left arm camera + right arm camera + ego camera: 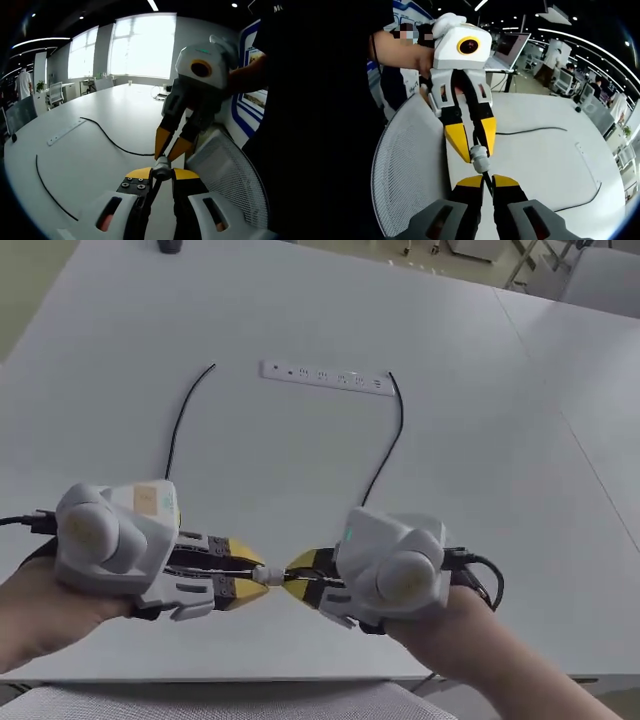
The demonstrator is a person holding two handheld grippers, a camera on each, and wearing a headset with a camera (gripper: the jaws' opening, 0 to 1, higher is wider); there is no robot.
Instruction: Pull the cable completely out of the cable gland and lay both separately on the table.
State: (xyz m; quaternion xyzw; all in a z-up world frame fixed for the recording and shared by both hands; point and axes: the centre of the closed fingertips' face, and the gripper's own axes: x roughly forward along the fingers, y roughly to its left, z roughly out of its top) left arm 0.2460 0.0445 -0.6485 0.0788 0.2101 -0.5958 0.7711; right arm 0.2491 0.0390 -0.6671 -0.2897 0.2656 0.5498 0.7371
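Both grippers meet tip to tip above the near edge of the white table (480, 490). Between their tips sits a small pale cable gland (272, 577). My left gripper (262, 577) comes in from the left, its yellow-tipped jaws shut on the cable gland (161, 167). A thin black cable (486, 176) leaves the gland (480, 157) and runs into my right gripper (487, 181), which is shut on it just past the gland. Seen from the right gripper view, the left gripper (475, 147) hangs down from above. The right gripper (167, 152) points down at the gland in the left gripper view.
A white power strip (325, 377) lies at mid-table with its black cord (390, 440) curving toward me. A loose black cable (185, 415) lies to the left. A white mesh chair back (405, 170) is below the grippers at the table's near edge.
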